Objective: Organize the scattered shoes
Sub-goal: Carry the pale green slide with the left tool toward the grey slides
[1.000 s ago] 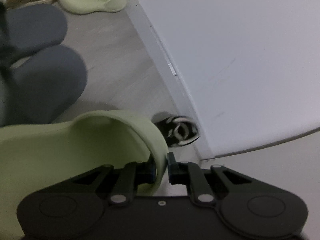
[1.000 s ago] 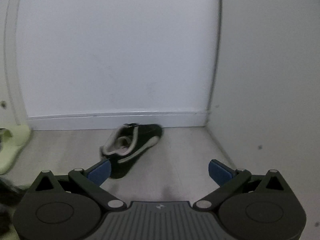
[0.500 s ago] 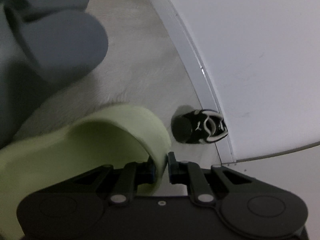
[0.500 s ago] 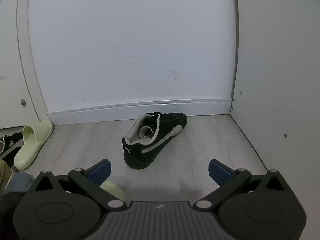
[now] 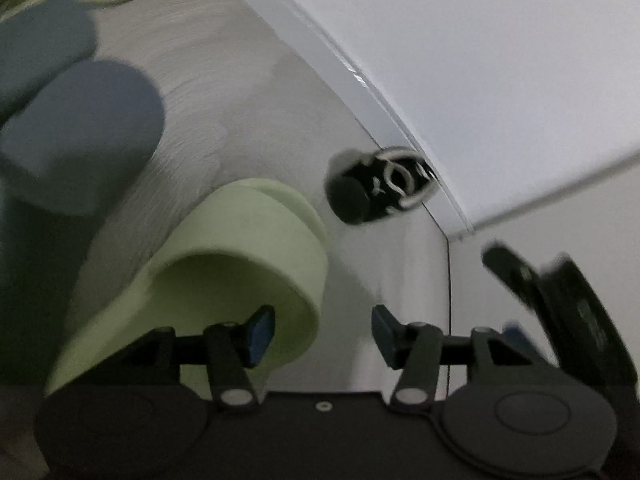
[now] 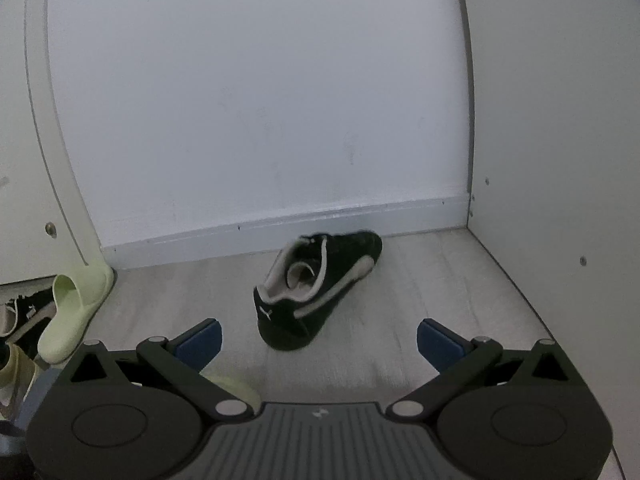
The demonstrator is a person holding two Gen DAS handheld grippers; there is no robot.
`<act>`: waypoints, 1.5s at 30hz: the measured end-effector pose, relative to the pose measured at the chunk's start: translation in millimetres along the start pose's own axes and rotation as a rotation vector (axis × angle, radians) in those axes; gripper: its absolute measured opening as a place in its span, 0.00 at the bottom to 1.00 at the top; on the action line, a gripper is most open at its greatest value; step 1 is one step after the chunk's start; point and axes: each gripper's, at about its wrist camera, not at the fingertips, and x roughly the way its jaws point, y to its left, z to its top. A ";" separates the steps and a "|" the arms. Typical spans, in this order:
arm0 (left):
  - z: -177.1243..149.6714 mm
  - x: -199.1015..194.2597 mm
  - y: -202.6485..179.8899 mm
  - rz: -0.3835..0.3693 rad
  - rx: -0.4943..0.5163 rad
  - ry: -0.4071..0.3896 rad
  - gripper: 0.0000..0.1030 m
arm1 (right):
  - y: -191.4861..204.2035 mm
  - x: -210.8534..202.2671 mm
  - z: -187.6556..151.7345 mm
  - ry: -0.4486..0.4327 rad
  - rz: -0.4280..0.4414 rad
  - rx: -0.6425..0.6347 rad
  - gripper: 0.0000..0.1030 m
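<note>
A light green slipper (image 5: 240, 280) lies on the pale floor just left of my left gripper (image 5: 323, 334), which is open; its left pad (image 5: 262, 334) sits against the strap's rim and the right pad is free. The slipper's toe (image 6: 232, 388) peeks out under my right gripper (image 6: 320, 342), open and holding nothing. A black sneaker with beige stripes (image 6: 316, 288) stands ahead between the right fingers, heel toward me, close to the baseboard. The same black sneaker (image 5: 380, 186) shows past the left fingertips. My right gripper (image 5: 560, 300) appears blurred at the right.
White walls and a baseboard (image 6: 280, 224) close the corner. Its mate, a second green slipper (image 6: 76, 312), lies by the left panel beside another black sneaker (image 6: 24, 312) and a beige shoe (image 6: 8, 368). Two grey slippers (image 5: 80, 132) lie left of my left gripper.
My left gripper has opened and let go of the green slipper's strap. My right gripper has drawn back, so the black sneaker now sits centred and farther off.
</note>
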 end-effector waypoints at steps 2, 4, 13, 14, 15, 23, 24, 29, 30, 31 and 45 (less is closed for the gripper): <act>2.7 -13.7 -4.7 0.018 0.106 -0.017 0.53 | -0.1 2.2 0.7 -0.009 0.013 0.038 1.00; 10.6 -27.7 -4.9 0.027 0.208 -0.042 0.54 | -0.7 5.0 0.7 -0.026 0.024 0.092 1.00; 86.7 -71.8 29.6 0.218 0.432 -0.181 0.56 | 11.7 11.8 -0.1 -0.053 0.028 0.174 1.00; 103.0 -69.1 37.6 0.281 0.442 -0.191 0.56 | 14.6 12.9 -0.4 -0.052 0.026 0.163 1.00; 119.2 -66.4 45.5 0.345 0.453 -0.201 0.55 | 17.8 15.0 -1.0 -0.046 0.024 0.148 1.00; 210.3 -13.8 78.3 0.483 0.512 -0.227 0.49 | 40.5 34.5 -10.0 0.014 0.010 0.017 1.00; 221.7 -3.0 79.2 0.478 0.533 -0.227 0.49 | 42.0 37.5 -10.9 0.021 0.008 0.003 1.00; 268.9 56.9 93.8 0.554 0.648 -0.184 0.50 | 42.3 55.7 -16.2 0.051 0.001 -0.015 1.00; 279.8 70.2 100.5 0.579 0.637 -0.165 0.50 | 42.0 59.7 -17.5 0.062 -0.008 -0.017 1.00; 287.4 78.7 105.8 0.587 0.622 -0.158 0.50 | 41.8 63.2 -18.6 0.072 -0.015 -0.018 1.00; 276.8 52.1 73.9 0.446 0.572 -0.368 0.11 | 43.0 69.4 -21.2 0.075 -0.006 -0.041 1.00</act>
